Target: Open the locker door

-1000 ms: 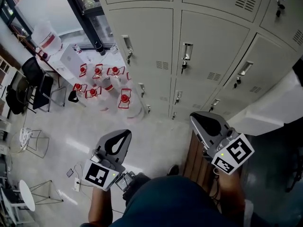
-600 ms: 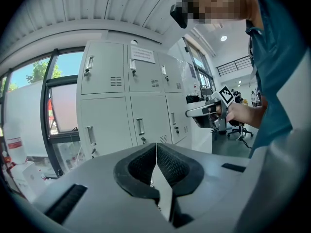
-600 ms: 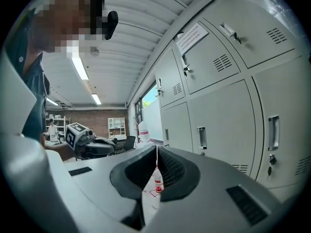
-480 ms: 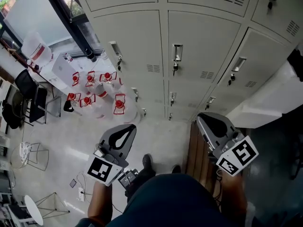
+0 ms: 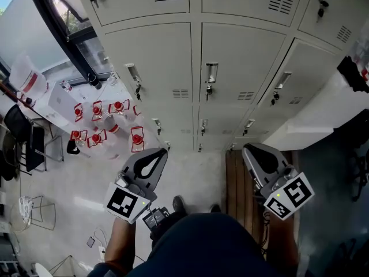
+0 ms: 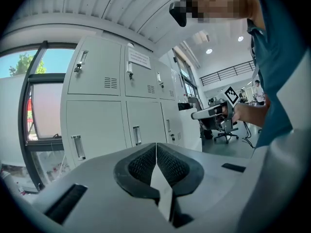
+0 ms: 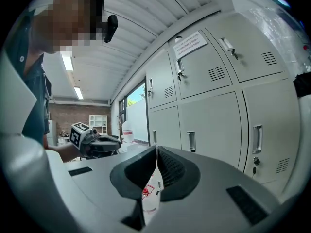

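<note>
Pale grey painted-metal lockers [image 5: 242, 68] have a smooth matt finish and shiny bare-metal handles [image 5: 211, 73]. The pale floor [image 5: 86, 178] is polished and glossy. A brown slatted wooden platform [image 5: 233, 180] looks matt. The left gripper [image 6: 156, 145] has a smooth matt grey plastic shell and rough, dotted black rubber pads [image 6: 143, 165].

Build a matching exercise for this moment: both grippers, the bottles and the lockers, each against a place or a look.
Things:
1. left gripper
2. right gripper
3. bottles
4. lockers

Descriptions:
A. pale grey, standing in rows
B. red caps, standing on the floor
C. jaws shut, beside the brown wooden slats in the head view
D. jaws shut, on the side nearer the bottles

Pairs: 1-D, 2-C, 3-B, 4-A
</note>
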Demonstrator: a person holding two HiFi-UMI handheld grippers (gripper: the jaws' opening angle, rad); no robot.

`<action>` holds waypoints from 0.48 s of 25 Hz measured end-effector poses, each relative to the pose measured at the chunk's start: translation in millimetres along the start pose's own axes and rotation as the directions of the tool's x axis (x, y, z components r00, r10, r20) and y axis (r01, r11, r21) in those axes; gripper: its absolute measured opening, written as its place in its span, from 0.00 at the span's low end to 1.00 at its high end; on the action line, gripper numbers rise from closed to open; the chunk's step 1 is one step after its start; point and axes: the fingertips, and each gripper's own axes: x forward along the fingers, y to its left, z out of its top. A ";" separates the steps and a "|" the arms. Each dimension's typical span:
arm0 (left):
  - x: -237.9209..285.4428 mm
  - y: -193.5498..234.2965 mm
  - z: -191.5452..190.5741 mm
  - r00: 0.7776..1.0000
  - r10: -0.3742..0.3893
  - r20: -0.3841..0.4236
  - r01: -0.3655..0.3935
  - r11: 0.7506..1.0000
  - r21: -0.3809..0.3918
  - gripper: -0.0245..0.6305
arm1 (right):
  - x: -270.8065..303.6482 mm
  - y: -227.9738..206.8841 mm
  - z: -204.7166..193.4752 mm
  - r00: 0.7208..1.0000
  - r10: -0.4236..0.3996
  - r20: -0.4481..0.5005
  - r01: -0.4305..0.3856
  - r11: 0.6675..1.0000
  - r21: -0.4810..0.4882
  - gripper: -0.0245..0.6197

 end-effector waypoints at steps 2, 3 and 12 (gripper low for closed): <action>-1.1 10.9 -2.7 1.000 -0.014 0.004 0.014 1.000 0.000 0.07 | 8.0 2.9 1.1 1.000 -0.018 -0.002 0.018 1.000 -0.002 0.10; -1.7 16.6 -4.1 1.000 -0.020 0.007 0.020 1.000 0.000 0.07 | 12.3 4.2 1.7 1.000 -0.028 -0.002 0.028 1.000 -0.003 0.10; -6.0 72.7 -18.1 0.997 -0.073 0.018 0.073 0.997 -0.007 0.07 | 52.4 20.9 5.8 0.995 -0.105 0.001 0.105 0.994 -0.007 0.10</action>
